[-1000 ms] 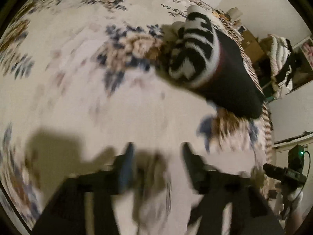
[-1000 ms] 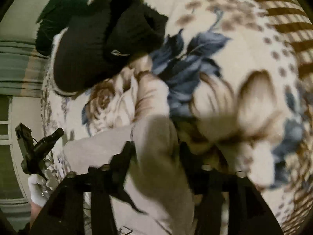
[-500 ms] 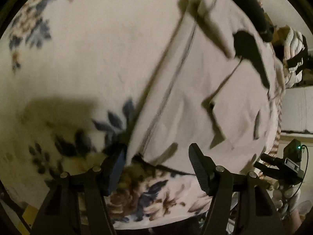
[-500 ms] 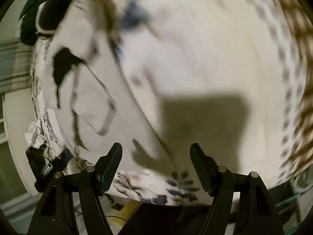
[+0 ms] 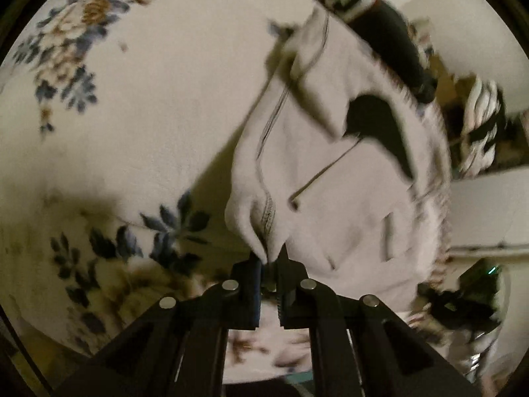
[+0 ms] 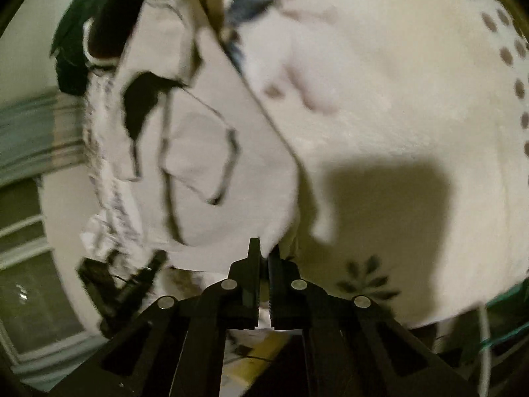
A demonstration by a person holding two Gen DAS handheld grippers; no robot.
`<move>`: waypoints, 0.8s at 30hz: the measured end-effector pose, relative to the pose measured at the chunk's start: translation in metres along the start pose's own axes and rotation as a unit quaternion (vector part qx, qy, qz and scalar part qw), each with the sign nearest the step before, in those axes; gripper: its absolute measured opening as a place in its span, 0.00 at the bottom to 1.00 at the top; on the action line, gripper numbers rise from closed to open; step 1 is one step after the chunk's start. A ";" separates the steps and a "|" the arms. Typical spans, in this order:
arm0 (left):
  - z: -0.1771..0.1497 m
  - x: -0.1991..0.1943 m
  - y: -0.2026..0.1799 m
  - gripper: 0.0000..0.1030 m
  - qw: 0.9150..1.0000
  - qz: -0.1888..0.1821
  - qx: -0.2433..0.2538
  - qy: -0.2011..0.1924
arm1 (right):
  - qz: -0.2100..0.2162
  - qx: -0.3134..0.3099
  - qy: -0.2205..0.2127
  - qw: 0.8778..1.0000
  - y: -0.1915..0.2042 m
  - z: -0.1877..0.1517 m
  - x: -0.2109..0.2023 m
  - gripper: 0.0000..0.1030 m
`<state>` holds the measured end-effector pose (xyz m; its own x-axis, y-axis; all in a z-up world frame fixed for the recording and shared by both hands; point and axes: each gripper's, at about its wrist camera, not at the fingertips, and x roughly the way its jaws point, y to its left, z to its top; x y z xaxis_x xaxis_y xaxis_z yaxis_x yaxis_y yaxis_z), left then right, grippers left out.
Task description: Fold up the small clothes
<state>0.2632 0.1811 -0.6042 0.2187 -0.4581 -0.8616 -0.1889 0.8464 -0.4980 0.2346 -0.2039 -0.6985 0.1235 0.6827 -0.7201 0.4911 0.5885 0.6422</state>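
A pale grey garment [image 5: 347, 198] with dark trim and a pocket lies spread on a floral blanket [image 5: 148, 115]. My left gripper [image 5: 269, 261] is shut on its near left corner, and the cloth bunches up at the jaws. My right gripper [image 6: 264, 254] is shut on the garment's [image 6: 205, 165] near right corner. The far end of the garment is folded over itself. Both frames are a little blurred.
A black garment with a striped cuff [image 5: 380, 26] lies beyond the grey one, and it also shows in the right wrist view [image 6: 99, 39]. The blanket [image 6: 413, 115] edge falls away just below both grippers. Room clutter [image 5: 482, 132] stands at the right.
Both grippers were open over the garment's near edge half a second ago. Now both have closed on its two near corners.
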 end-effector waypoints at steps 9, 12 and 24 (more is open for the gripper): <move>0.115 0.006 -0.045 0.05 0.997 -0.056 0.014 -0.044 | 0.086 0.051 -0.078 0.992 0.034 0.072 -0.062 0.04; 0.148 0.028 -0.045 0.08 0.999 -0.025 0.014 -0.033 | 0.069 0.060 -0.111 0.990 0.039 0.113 -0.065 0.04; 0.120 0.012 -0.051 0.56 0.989 0.075 0.115 -0.057 | -0.104 -0.120 -0.134 0.978 0.079 0.102 -0.072 0.60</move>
<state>0.3906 0.1653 -0.5779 0.3132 -0.3002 -0.9010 -0.0070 0.9480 -0.3183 0.3524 -0.2504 -0.6223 0.2796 0.4195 -0.8636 0.3160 0.8092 0.4953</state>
